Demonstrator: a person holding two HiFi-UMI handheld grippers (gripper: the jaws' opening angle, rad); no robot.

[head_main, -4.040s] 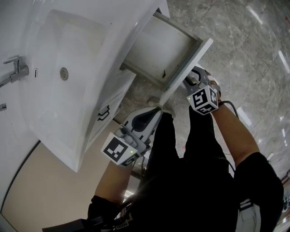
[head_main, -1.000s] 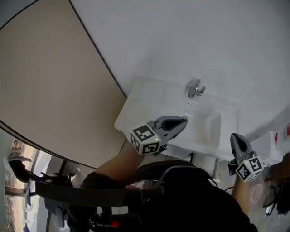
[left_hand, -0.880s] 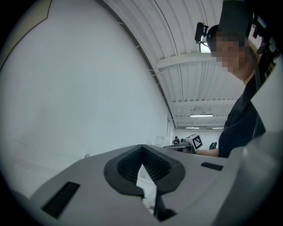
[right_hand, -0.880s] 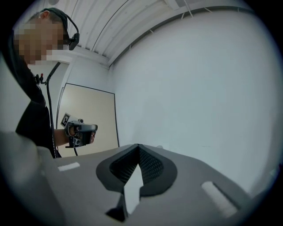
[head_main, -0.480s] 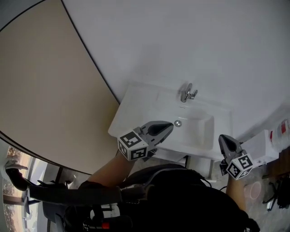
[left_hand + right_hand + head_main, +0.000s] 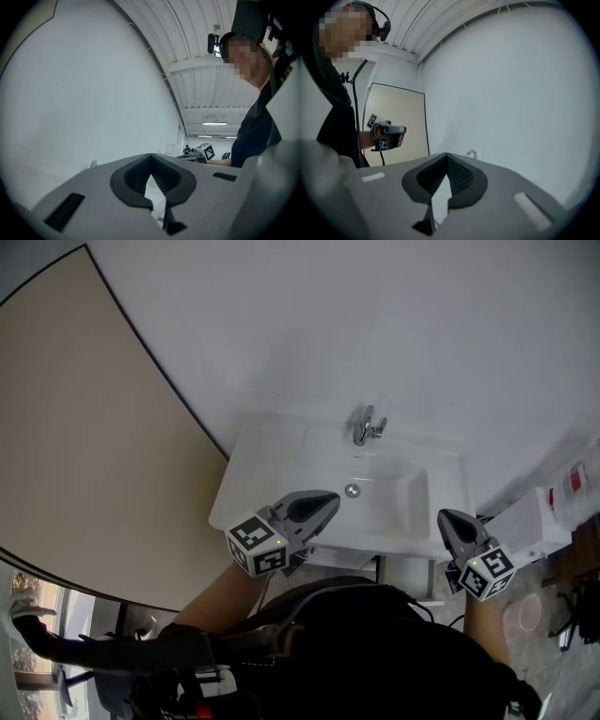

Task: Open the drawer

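A white washbasin (image 6: pixel 281 460) with a chrome tap (image 6: pixel 367 425) stands against the white wall. The drawer beneath it is hidden by the basin's front edge and the person's dark clothing. My left gripper (image 6: pixel 330 499) hovers over the basin's front rim, jaws shut and empty. Off the basin's right corner my right gripper (image 6: pixel 447 517) is held up, also shut and empty. In the left gripper view the shut jaws (image 6: pixel 151 155) face the bare wall, with the right gripper (image 6: pixel 205 151) beyond them. The right gripper view shows its shut jaws (image 6: pixel 446 154), the tap (image 6: pixel 471 153) and the left gripper (image 6: pixel 387 136).
A beige panel (image 6: pixel 75 427) fills the left side beside the wall. To the right of the basin stands a white box (image 6: pixel 536 524) with a red-labelled container (image 6: pixel 574 487). Cables lie on the floor at the far right (image 6: pixel 574 626).
Four seconds ago the head view looked down on the open drawer, with the right gripper at its front. Now it faces wall and basin, both grippers away from the drawer, almost still.
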